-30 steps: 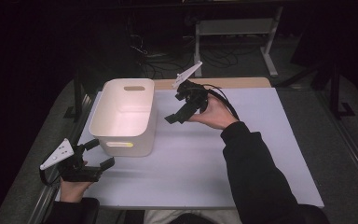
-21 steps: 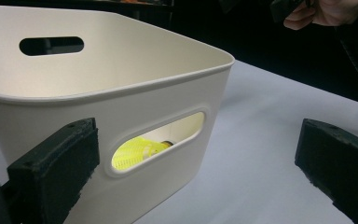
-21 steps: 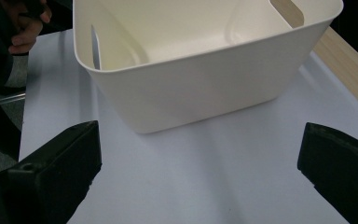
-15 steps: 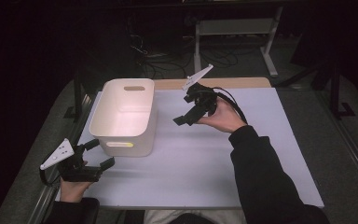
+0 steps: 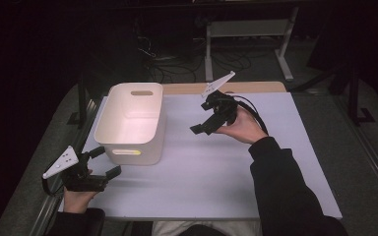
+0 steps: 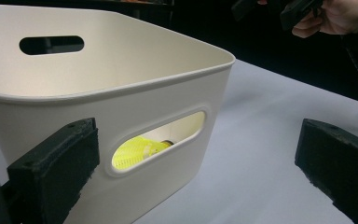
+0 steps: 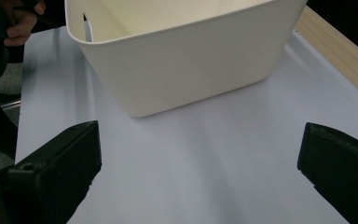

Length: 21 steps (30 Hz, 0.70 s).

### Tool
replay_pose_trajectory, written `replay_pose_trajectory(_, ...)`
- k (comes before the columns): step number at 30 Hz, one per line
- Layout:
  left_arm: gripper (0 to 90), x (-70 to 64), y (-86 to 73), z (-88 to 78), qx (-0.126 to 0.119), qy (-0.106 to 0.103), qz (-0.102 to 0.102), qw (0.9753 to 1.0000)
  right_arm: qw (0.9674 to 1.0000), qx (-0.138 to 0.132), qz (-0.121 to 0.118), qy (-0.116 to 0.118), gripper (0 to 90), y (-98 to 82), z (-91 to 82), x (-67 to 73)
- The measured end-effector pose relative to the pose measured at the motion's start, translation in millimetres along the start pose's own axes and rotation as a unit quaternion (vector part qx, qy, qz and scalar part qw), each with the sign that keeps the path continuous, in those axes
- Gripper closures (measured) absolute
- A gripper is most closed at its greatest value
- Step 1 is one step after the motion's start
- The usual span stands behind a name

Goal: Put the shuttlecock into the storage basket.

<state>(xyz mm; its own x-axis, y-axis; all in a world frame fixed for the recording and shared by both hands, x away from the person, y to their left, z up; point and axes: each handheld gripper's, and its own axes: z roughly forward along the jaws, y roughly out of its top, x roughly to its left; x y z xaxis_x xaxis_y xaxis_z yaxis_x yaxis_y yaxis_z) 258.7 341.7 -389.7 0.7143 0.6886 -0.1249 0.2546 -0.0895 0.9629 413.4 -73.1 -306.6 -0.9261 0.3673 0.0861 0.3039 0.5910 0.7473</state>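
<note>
My right hand-held gripper has pulled back right of the white bin, jaws wide and empty; I'd keep clear. The yellow shuttlecock lies inside, ahead of my open, empty left hand-held gripper

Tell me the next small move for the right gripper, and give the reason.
Probably ease the right gripper back toward the table's right side and hold it there. Its jaws stand open with nothing between them, it hangs above the white mat beside the white bin, and a yellow mesh object already lies inside the bin, seen through the handle slot. The left gripper waits open near the bin.
</note>
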Motion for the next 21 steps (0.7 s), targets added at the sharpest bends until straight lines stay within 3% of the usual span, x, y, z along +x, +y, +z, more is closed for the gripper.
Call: replay_pose_trajectory(21, 0.0, -0.1, 0.0, -0.2, -0.001, 0.002, -0.001, 1.0, 0.9993, -0.024, 0.018, -0.021, 0.0, -35.1, -24.3, -0.6)
